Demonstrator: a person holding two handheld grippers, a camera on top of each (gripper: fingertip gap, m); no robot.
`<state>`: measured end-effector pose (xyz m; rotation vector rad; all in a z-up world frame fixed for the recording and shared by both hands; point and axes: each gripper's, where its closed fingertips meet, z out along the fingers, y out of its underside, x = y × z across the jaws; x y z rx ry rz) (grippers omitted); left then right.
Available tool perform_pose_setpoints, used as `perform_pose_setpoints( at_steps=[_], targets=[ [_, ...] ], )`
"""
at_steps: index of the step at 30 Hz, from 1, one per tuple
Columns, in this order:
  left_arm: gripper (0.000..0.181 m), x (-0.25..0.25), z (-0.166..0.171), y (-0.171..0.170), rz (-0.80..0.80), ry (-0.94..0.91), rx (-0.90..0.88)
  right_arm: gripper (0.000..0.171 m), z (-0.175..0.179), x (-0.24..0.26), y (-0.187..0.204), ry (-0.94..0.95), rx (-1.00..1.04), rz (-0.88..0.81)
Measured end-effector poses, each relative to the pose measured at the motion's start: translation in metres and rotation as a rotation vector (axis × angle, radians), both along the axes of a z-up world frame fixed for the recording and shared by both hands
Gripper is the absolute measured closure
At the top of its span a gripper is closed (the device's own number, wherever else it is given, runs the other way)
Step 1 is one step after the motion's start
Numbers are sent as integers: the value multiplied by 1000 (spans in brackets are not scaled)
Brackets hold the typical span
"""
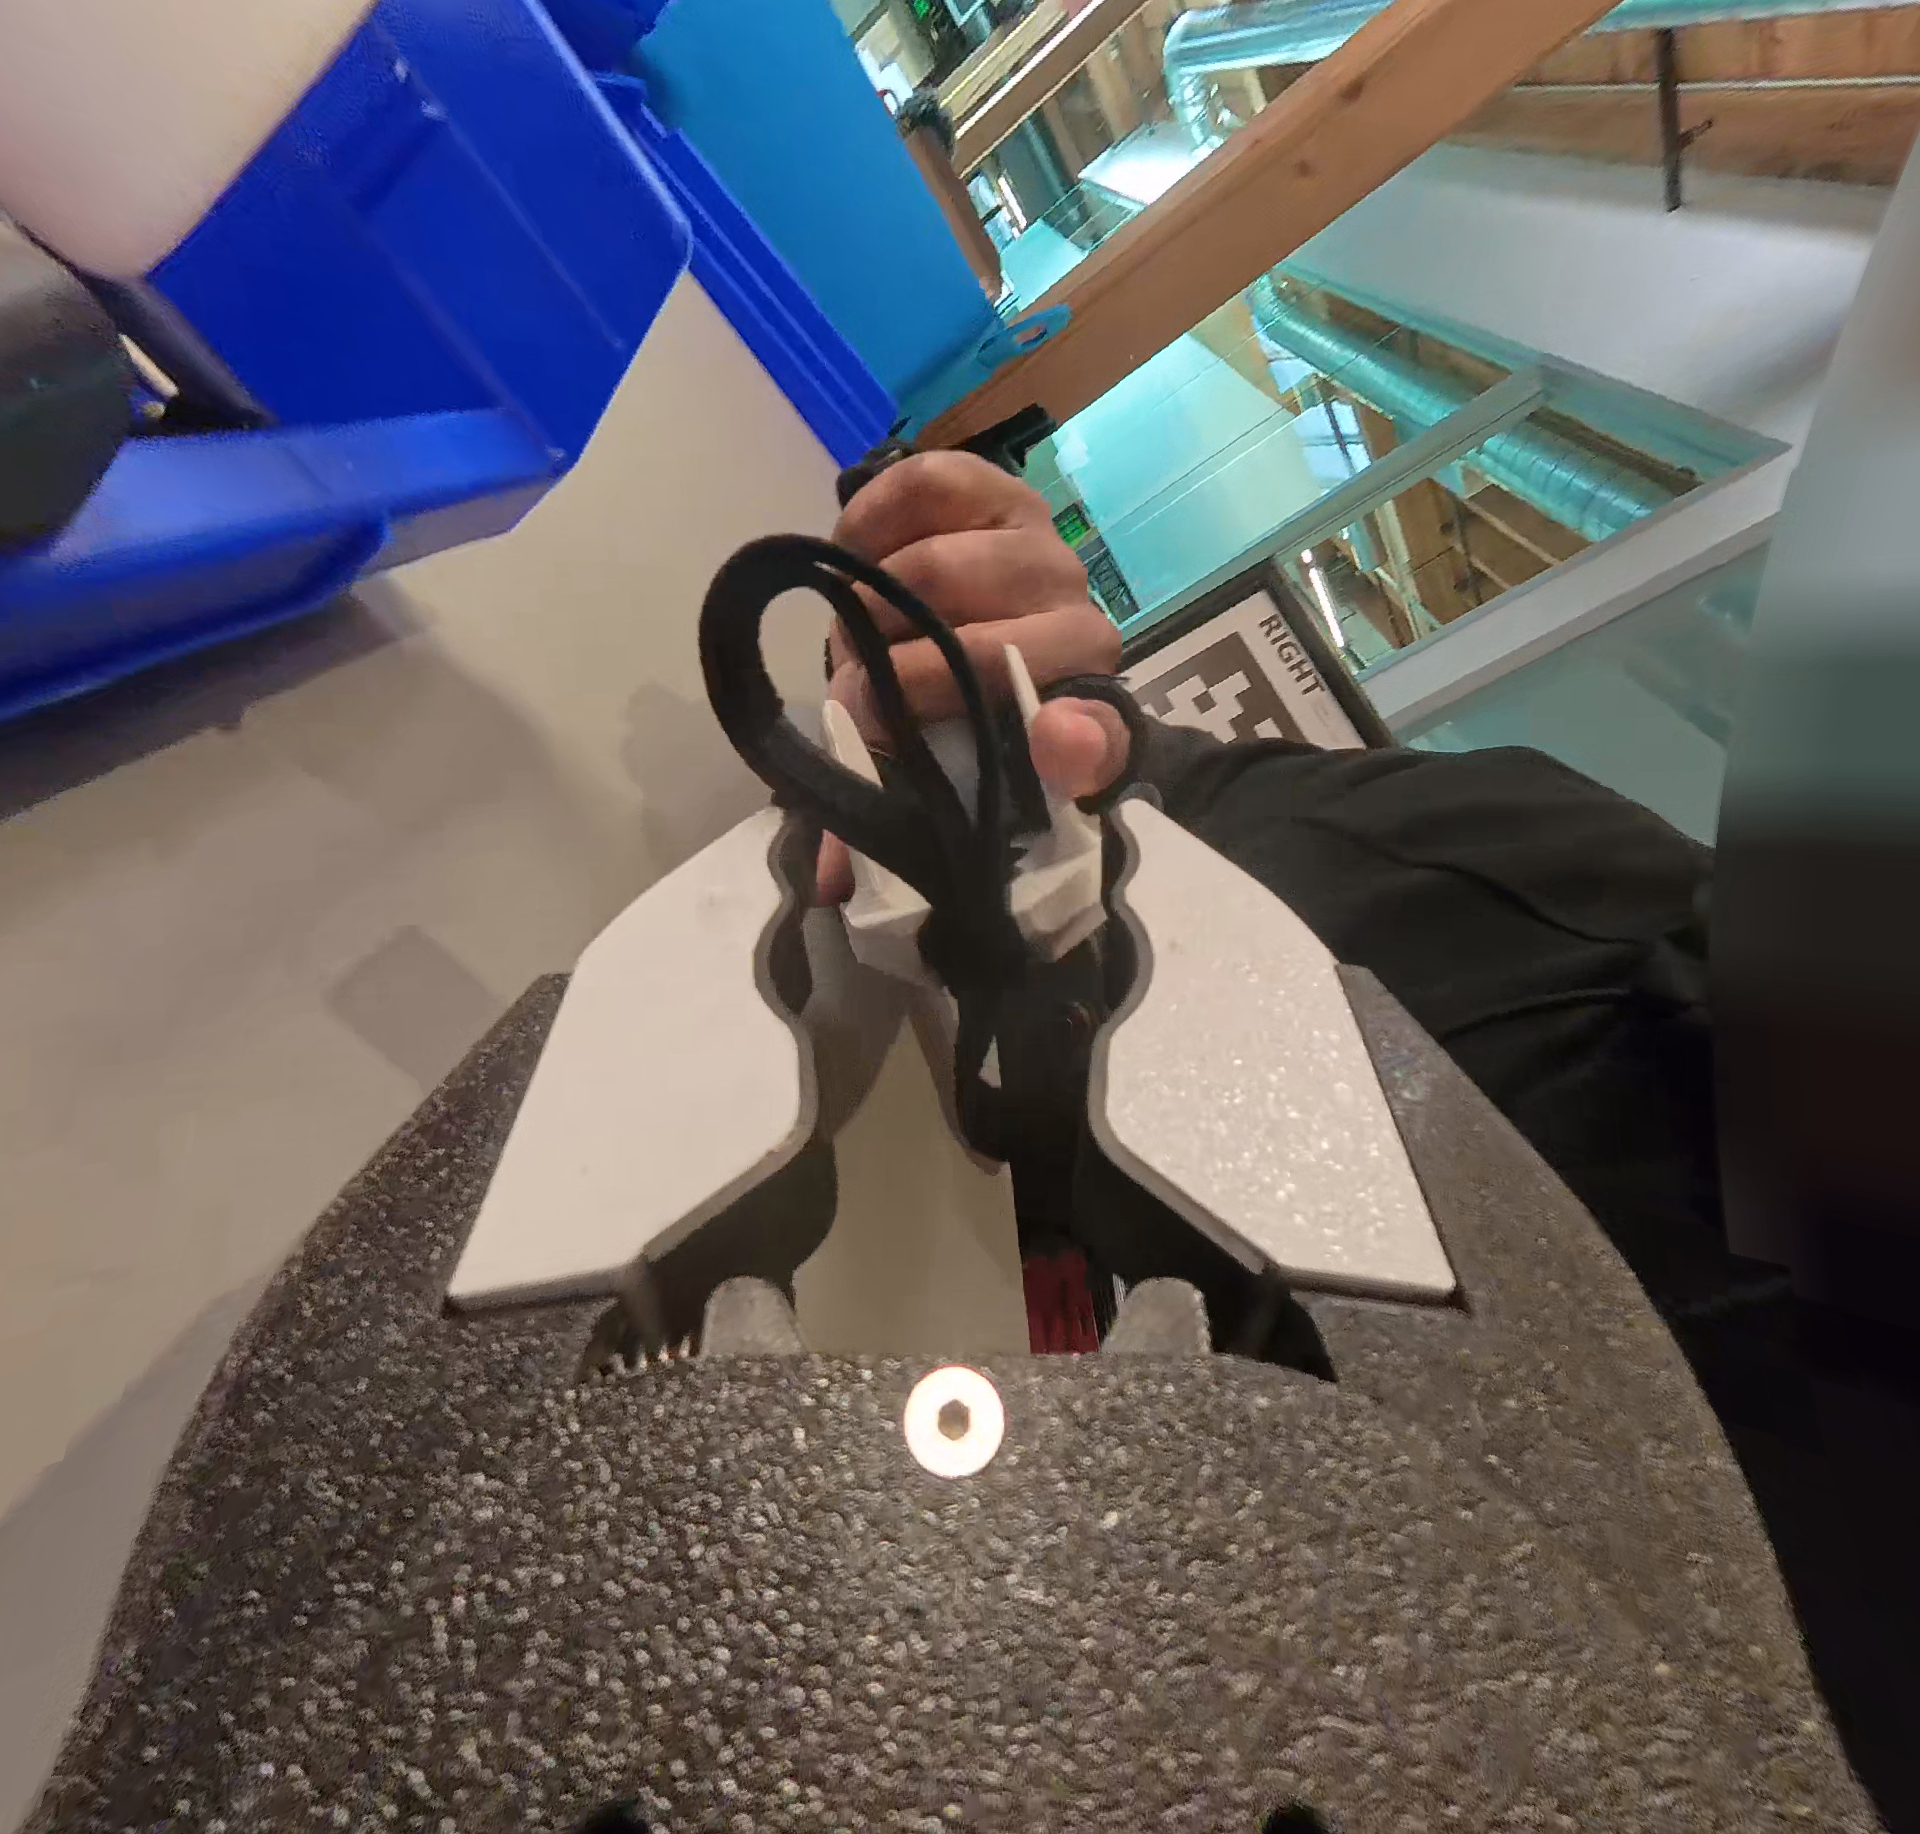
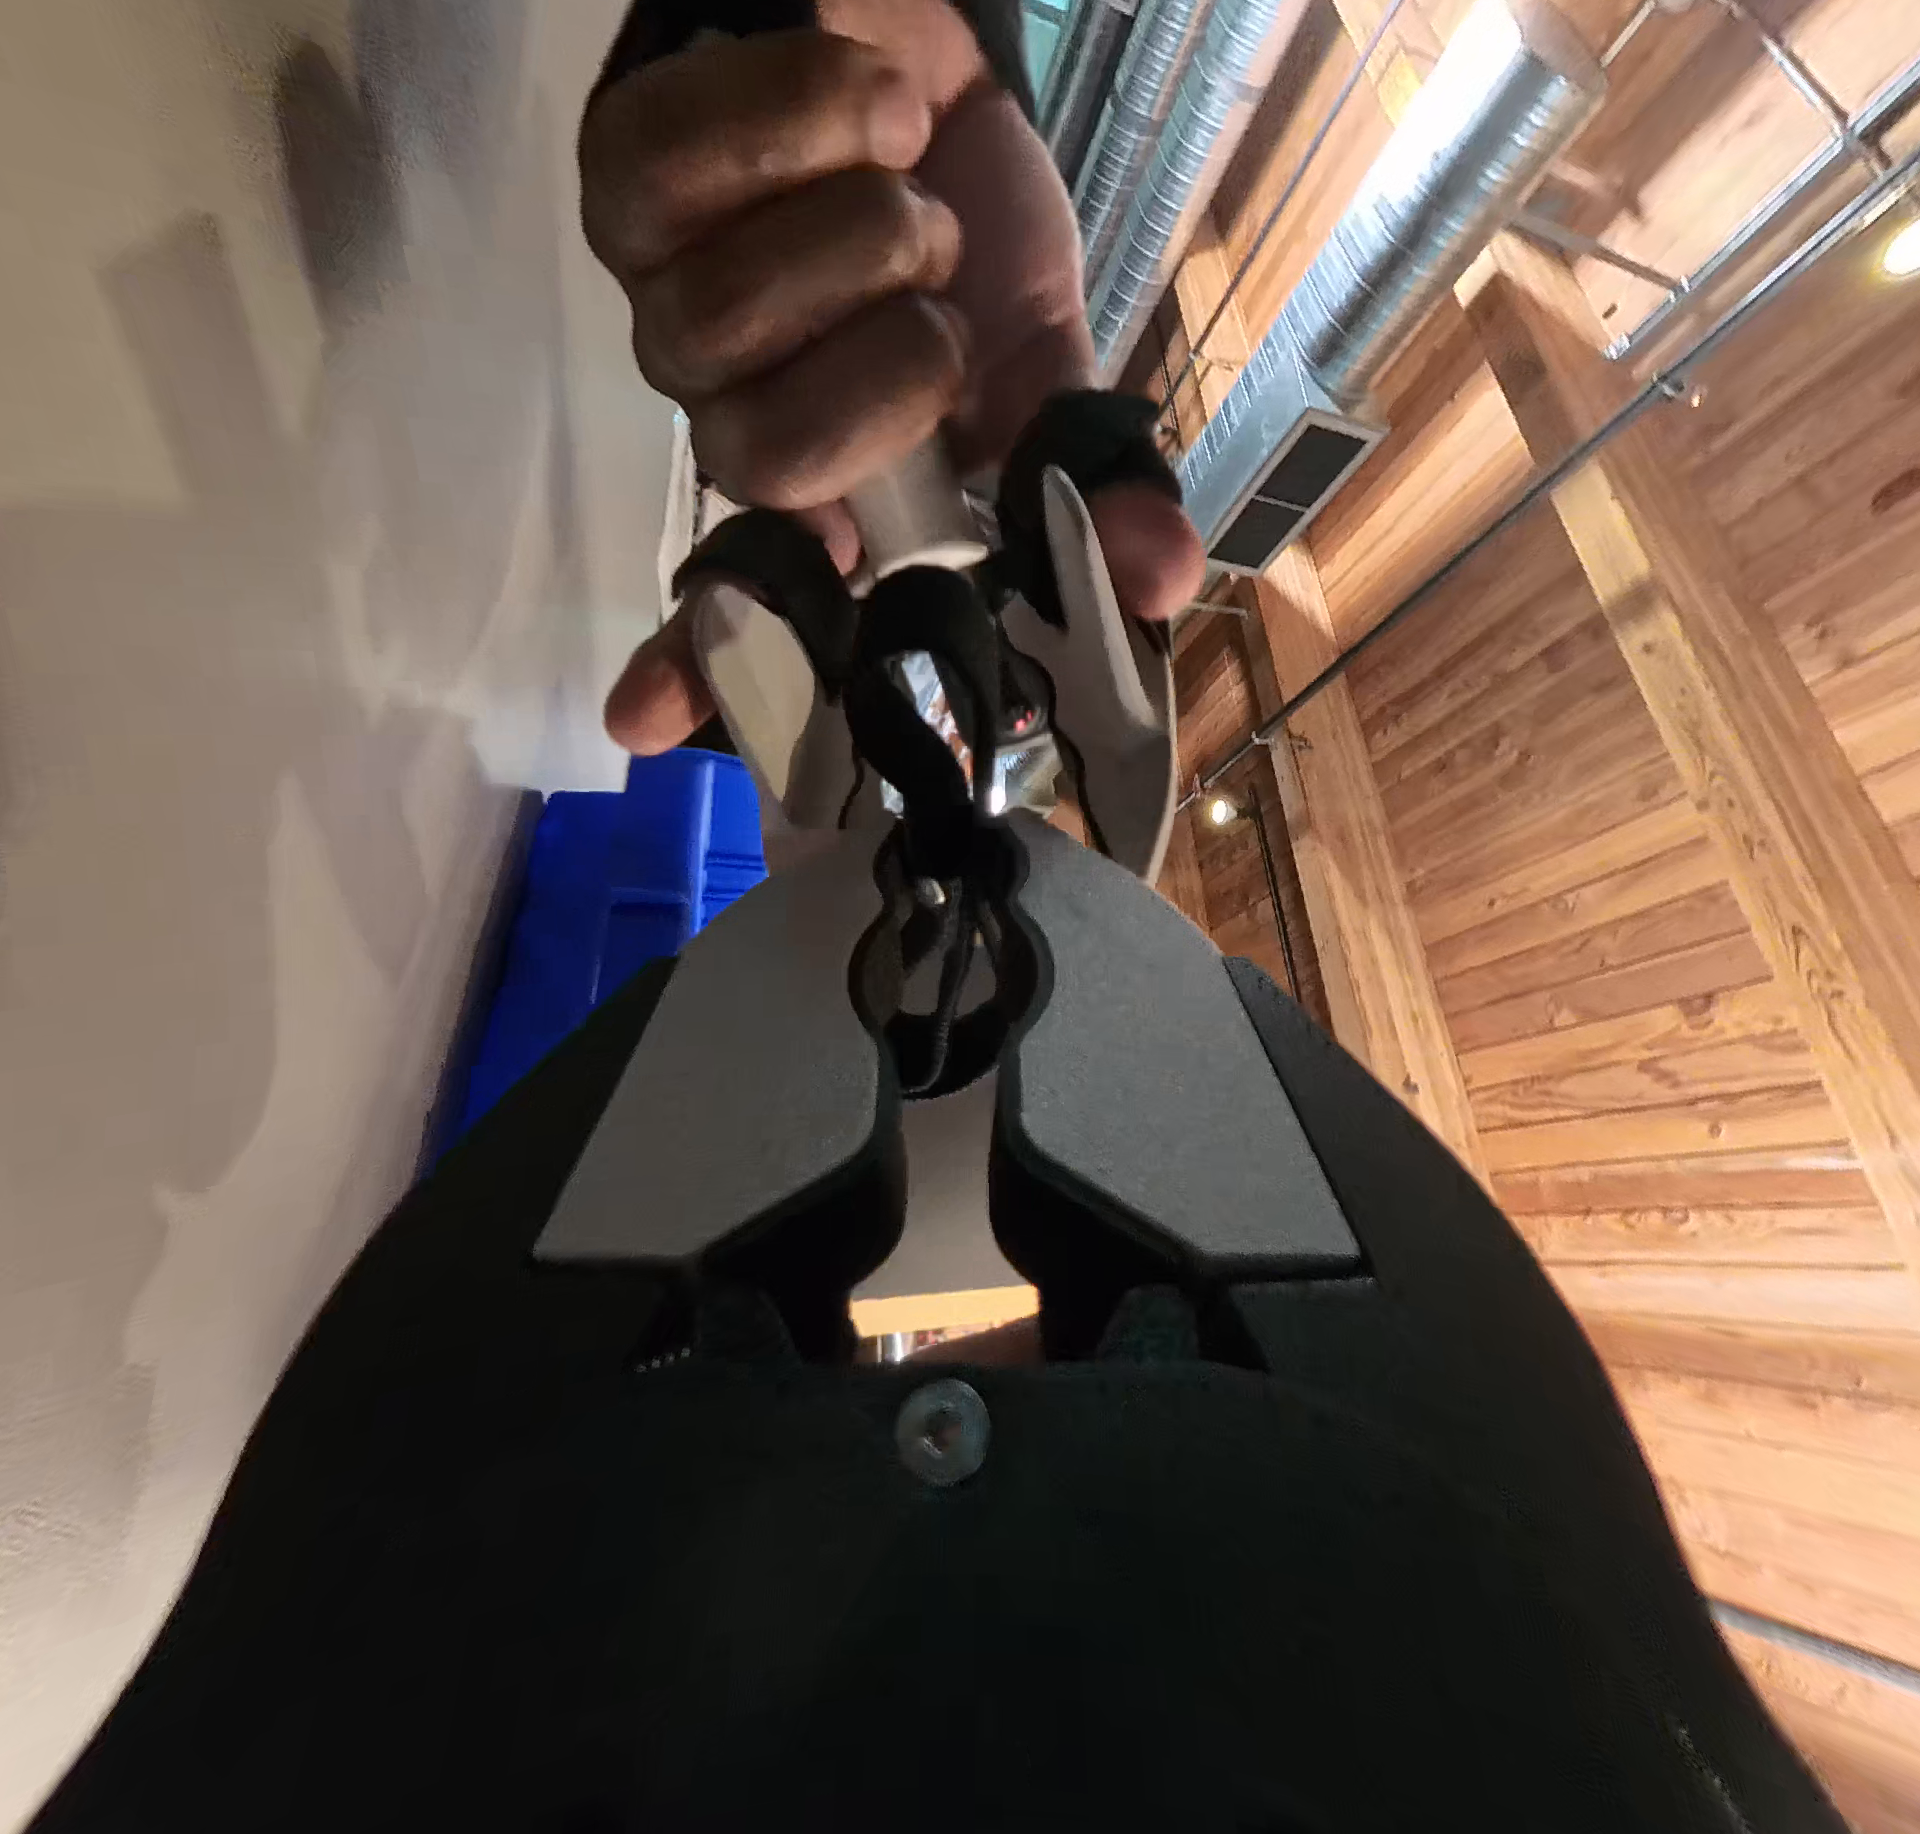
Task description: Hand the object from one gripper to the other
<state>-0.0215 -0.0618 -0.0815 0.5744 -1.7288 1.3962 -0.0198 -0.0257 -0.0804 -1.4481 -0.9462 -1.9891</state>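
Observation:
A black looped cord (image 1: 753, 641) hangs between the two grippers, which face each other tip to tip. My right gripper (image 2: 951, 859) is shut on the cord (image 2: 935, 745). In the left wrist view, the right gripper's small white fingers (image 1: 868, 828) pinch the cord's bundle. My left gripper (image 1: 951, 828) is open, its white fingers (image 1: 665, 1057) spread wide on either side of the right gripper's tips and the cord. In the right wrist view the left gripper's white fingers (image 2: 753, 693) stand open beyond the cord, held by a hand (image 2: 790, 257).
Blue plastic bins (image 1: 416, 278) stand on the white table (image 1: 260, 1005) to the left; one also shows in the right wrist view (image 2: 613, 911). A hand (image 1: 966, 579) and a black sleeve (image 1: 1455, 953) hold the right gripper, which carries a black-and-white marker card (image 1: 1236, 683). Wooden beams and metal ducts lie behind. My left and right fingertips are right by each other.

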Motion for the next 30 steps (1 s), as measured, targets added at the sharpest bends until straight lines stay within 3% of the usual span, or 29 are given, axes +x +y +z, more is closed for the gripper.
perform_pose_setpoints(
  at_steps=[4,9,15,19,26,30],
  targets=[
    [154,3,-13,-2,37,-35,52,159,-10,-3,7,10,-30,4],
    [169,13,-2,0,120,-196,-18,151,-5,2,4,138,72,-8],
    [169,48,22,15,403,-851,35,138,14,21,-15,461,326,-20],
    [169,70,21,26,568,-1288,202,141,33,33,-31,697,561,7],
    [169,67,1,17,517,-1687,359,116,18,38,-27,1121,664,71],
    [169,60,-15,14,371,-1828,408,104,10,41,-31,987,527,-15]
  ],
)
